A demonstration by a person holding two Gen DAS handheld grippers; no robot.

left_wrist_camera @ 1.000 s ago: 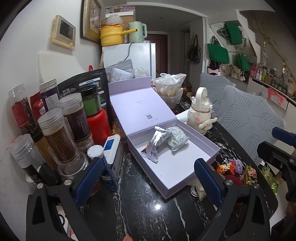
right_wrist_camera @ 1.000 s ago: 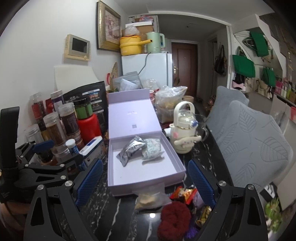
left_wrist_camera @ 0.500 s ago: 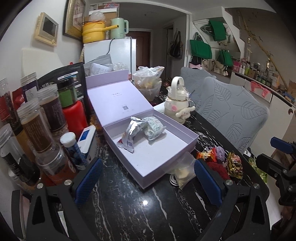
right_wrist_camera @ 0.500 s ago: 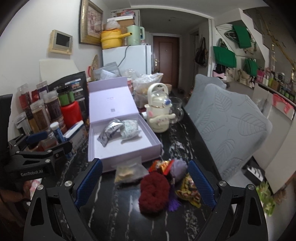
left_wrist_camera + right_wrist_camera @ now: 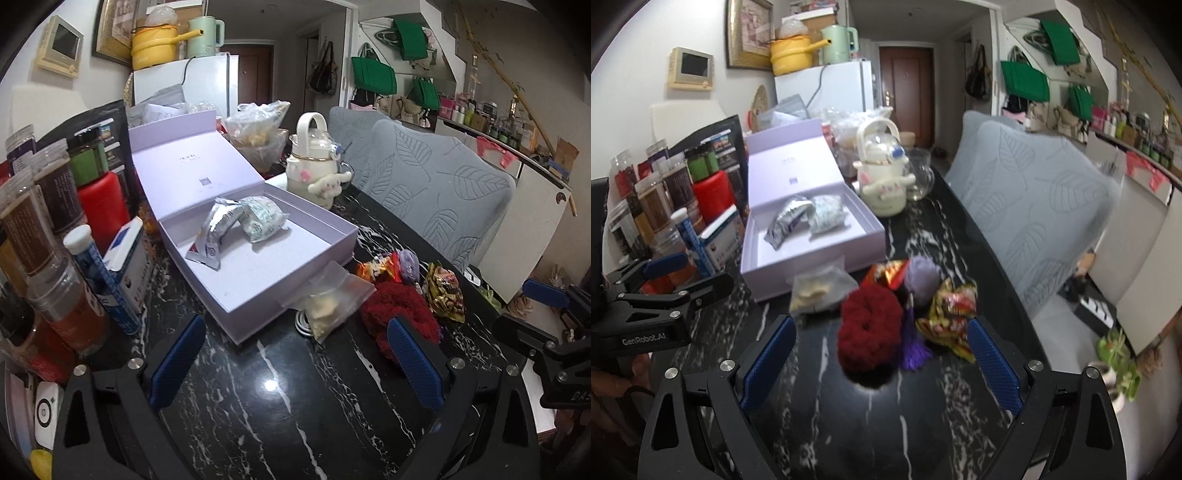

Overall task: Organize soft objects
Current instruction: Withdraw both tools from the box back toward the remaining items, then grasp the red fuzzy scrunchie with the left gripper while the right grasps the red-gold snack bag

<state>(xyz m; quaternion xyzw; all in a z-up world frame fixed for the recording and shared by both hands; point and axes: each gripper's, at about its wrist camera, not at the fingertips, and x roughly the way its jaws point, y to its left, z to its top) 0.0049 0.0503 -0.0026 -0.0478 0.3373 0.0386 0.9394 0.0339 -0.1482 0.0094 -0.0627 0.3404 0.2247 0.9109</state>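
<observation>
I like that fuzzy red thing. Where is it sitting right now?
The red scrunchie lies on the black table, in front of the lilac box, between a clear bag and a purple pompom, in both views.

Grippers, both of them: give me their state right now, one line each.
Left gripper: open, nothing between its fingers.
Right gripper: open, empty, above the red fluffy scrunchie on the black marble table.

Both wrist views tilt down over black table (image 5: 229, 398), near; share lilac box (image 5: 812, 258)
</observation>
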